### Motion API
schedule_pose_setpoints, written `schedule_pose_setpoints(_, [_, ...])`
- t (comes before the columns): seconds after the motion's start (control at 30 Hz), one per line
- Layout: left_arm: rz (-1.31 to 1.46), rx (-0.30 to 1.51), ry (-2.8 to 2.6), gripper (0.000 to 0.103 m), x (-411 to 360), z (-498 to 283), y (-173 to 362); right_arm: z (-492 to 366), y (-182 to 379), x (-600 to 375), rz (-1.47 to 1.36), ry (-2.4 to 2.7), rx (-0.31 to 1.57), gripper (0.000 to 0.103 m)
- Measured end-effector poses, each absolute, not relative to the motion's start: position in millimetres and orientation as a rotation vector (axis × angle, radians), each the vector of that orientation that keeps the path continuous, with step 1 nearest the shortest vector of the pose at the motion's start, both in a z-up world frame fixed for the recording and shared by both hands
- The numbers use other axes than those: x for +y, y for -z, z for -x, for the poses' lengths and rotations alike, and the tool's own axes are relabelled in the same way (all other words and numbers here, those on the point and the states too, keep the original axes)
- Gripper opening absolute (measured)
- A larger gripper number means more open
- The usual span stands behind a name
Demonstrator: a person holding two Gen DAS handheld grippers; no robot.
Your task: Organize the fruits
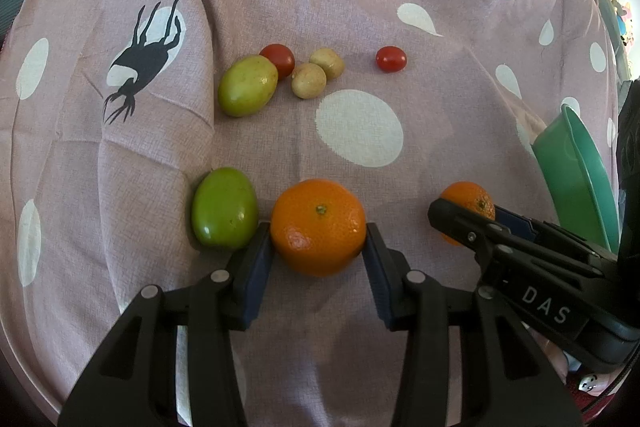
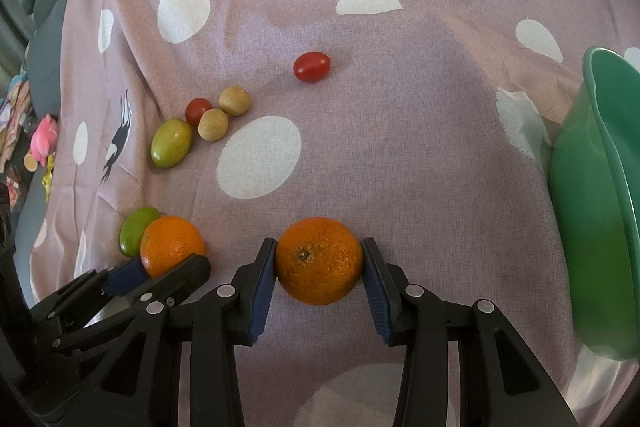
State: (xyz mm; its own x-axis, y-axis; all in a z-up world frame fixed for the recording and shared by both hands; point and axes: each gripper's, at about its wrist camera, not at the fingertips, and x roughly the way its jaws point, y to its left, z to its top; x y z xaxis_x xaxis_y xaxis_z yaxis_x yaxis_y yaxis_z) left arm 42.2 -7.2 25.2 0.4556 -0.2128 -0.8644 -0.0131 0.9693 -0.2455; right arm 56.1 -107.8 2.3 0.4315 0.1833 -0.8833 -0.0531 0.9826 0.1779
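Observation:
My left gripper (image 1: pixel 319 241) is shut on an orange (image 1: pixel 318 226) resting on the cloth; it also shows in the right wrist view (image 2: pixel 172 245). My right gripper (image 2: pixel 319 261) is shut on a second orange (image 2: pixel 319 260), which shows in the left wrist view (image 1: pixel 469 205). A green fruit (image 1: pixel 224 213) lies just left of the left orange. Farther off lie a yellow-green fruit (image 1: pixel 248 85), two small tan fruits (image 1: pixel 308 80), a cherry tomato (image 1: pixel 278 59) beside them, and another tomato (image 1: pixel 391 59) alone.
A green bowl (image 2: pixel 600 195) stands tilted at the right, close to the right gripper; it shows in the left wrist view (image 1: pixel 576 171). Everything lies on a wrinkled mauve polka-dot cloth (image 2: pixel 400 147). Toys and clutter (image 2: pixel 42 139) lie beyond its left edge.

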Motion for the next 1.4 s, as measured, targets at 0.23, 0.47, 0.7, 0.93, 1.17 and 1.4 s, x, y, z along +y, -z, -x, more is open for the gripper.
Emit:
schedule_pose_setpoints(0.23, [0.230, 1.094, 0.124, 0.044, -7.2, -42.4, -25.3, -56.3, -2.9, -107.3, -0.129, -0.149, 1.116, 0.044])
schedule_pose_setpoints(0.47, [0.230, 1.094, 0.123, 0.044, -7.6, -42.1, -25.3, -56.1, -2.6, -107.0, -0.129, -0.148, 1.115, 0.044])
schedule_pose_setpoints(0.7, [0.230, 1.090, 0.119, 0.044, -7.7, -41.5, -25.7, -55.7, -2.1, -106.4, -0.130, -0.147, 1.115, 0.044])
schedule_pose_setpoints(0.93, [0.228, 1.094, 0.109, 0.044, -7.8, -42.3, -26.8, -55.3, -2.4, -107.0, -0.143, -0.137, 1.118, 0.044])
schedule_pose_setpoints(1.17, [0.214, 1.065, 0.146, 0.044, -13.1, -40.2, -38.5, -49.5, -19.7, -111.1, -0.173, -0.172, 1.067, 0.044])
schedule_pose_setpoints(1.4, [0.212, 1.002, 0.176, 0.044, -22.7, -37.2, -63.4, -38.2, -51.9, -127.2, -0.198, -0.166, 0.970, 0.044])
